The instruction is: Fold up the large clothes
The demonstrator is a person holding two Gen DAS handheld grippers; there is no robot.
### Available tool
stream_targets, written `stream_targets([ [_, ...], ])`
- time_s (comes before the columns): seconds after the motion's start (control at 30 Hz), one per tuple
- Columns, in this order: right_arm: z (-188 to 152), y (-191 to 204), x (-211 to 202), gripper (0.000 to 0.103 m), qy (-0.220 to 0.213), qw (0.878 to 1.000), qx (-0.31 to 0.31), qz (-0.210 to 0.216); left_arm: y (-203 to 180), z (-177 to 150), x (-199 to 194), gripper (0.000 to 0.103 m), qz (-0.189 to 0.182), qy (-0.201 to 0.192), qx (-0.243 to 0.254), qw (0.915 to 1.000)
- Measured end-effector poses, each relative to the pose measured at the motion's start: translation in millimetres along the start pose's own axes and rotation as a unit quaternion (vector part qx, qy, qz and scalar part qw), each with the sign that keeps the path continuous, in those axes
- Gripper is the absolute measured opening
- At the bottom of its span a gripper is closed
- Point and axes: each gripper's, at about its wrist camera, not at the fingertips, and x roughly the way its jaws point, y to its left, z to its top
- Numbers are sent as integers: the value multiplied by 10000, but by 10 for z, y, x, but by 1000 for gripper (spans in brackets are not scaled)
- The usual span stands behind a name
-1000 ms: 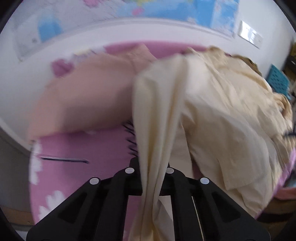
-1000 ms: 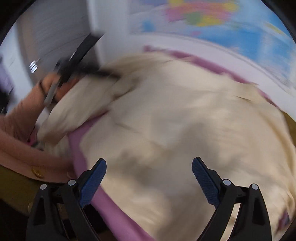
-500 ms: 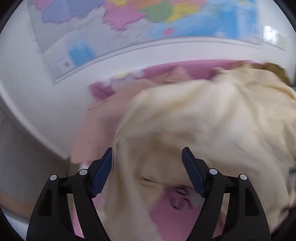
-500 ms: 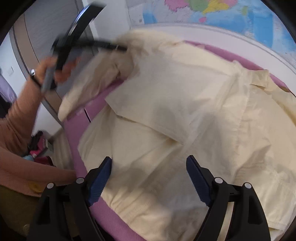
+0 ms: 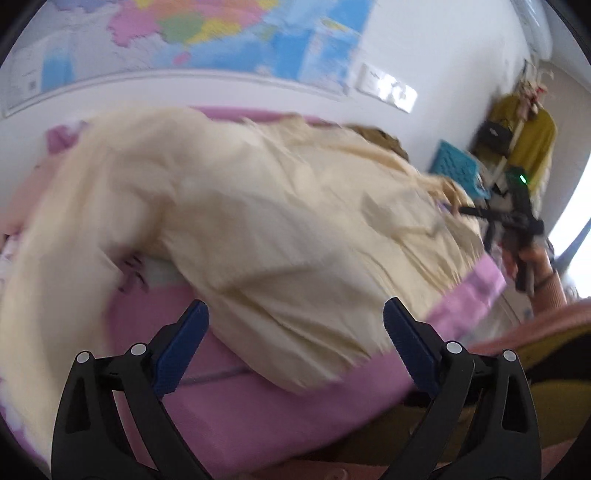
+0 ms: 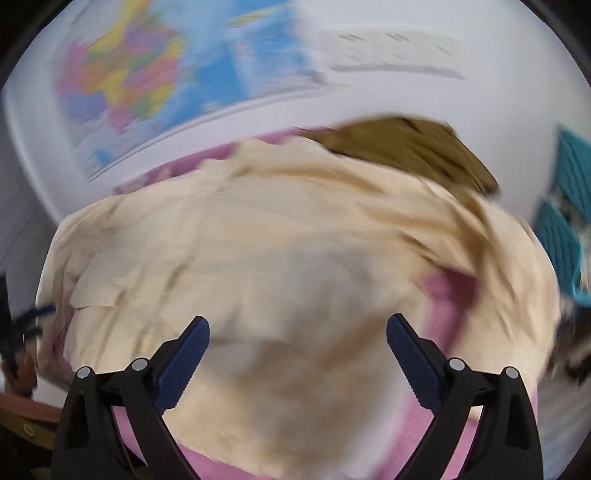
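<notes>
**Shirt's dropped, both grippers empty**

So a second ago the left gripper was pinching a bunched strip of the cream cotton shirt; its jaws have just been opening, the cloth has slipped out and nothing sits between the blue pads now. The right gripper has swung across too, jaws just widened again, spread and empty above the fabric.

The shirt lies rumpled across the pink bedspread, reaching from the near edge to the far side by the white wall. A brown garment peeks out behind it on the far right. The colourful wall map hangs above. Everything's pretty blurred.
</notes>
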Motion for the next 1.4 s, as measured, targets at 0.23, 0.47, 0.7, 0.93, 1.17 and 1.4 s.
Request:
stream_targets([
  [0.23,-475,-450,187,97,551,9911,954,754,-93,-289,506,98,-261,974,-349,9943],
  [0.47,-559,-259,181,33,465,9820,960,1560,-67,-196,625,54,-316,809,-823,9928],
  [0.7,-489,134,-313,20,96,9508,722,3010,89,95,54,22,-309,263,-1169,9923],
  [0.93,-731,17,14,61,1119,9768,726,1678,-41,75,-116,56,402,538,-390,9970],
  [1.17,-502,-392,-742,89,-106,9931,892,751,-391,229,-826,92,251,-857,830,9925],
  [1.4,-457,-1041,-676,97,-247,9855,1443,-853,-651,510,-170,92,-166,-372,867,9954],
])
